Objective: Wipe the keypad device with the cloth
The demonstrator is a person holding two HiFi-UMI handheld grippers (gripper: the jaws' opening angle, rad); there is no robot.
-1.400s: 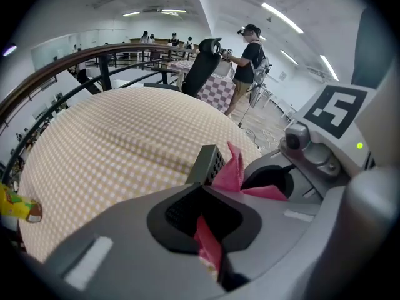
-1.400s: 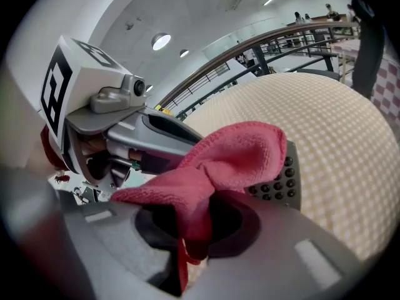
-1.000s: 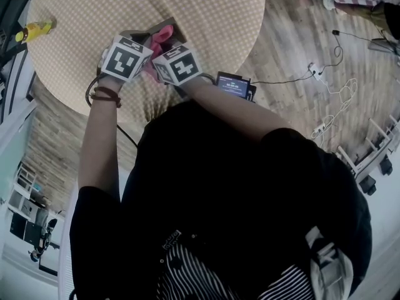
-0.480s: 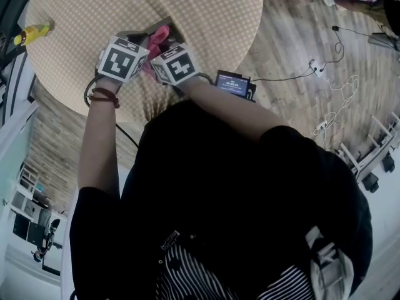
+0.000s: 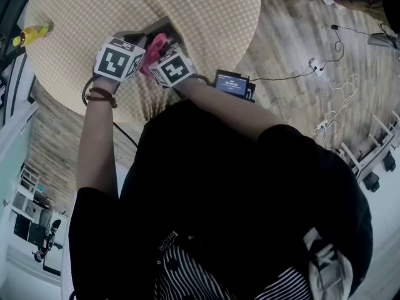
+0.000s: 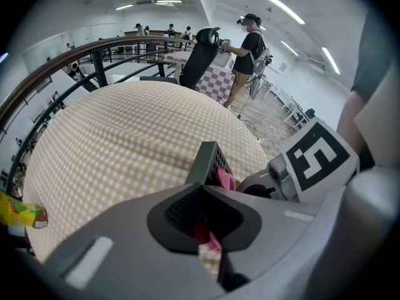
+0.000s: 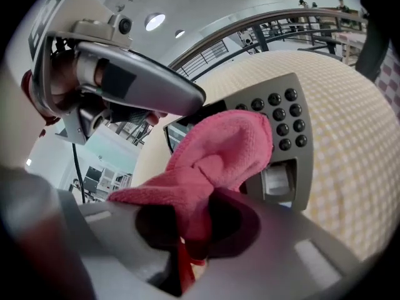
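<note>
The grey keypad device (image 7: 284,117) with black round buttons lies near the edge of the round checked table (image 5: 94,5). It appears small beyond the marker cubes as the keypad device (image 5: 159,25) in the head view. My right gripper (image 7: 194,230) is shut on a pink cloth (image 7: 219,155), whose bunched end rests on the device's face over its screen. My left gripper (image 6: 203,214) is shut on the keypad device (image 6: 209,161) at its near edge, and the pink cloth (image 6: 225,179) shows just behind. In the head view the left gripper (image 5: 139,41) and right gripper (image 5: 159,52) sit close together around the cloth (image 5: 154,45).
A yellow bottle (image 5: 28,33) lies at the table's far left rim. A small lit screen unit (image 5: 232,83) sits by my right forearm. Cables and a power strip (image 5: 319,70) trail on the wooden floor. A person (image 6: 250,49) and a black chair (image 6: 203,52) stand beyond the table.
Both grippers have shifted slightly left and up across the table with the device and cloth. The cloth has slid a little along the keypad's face.
</note>
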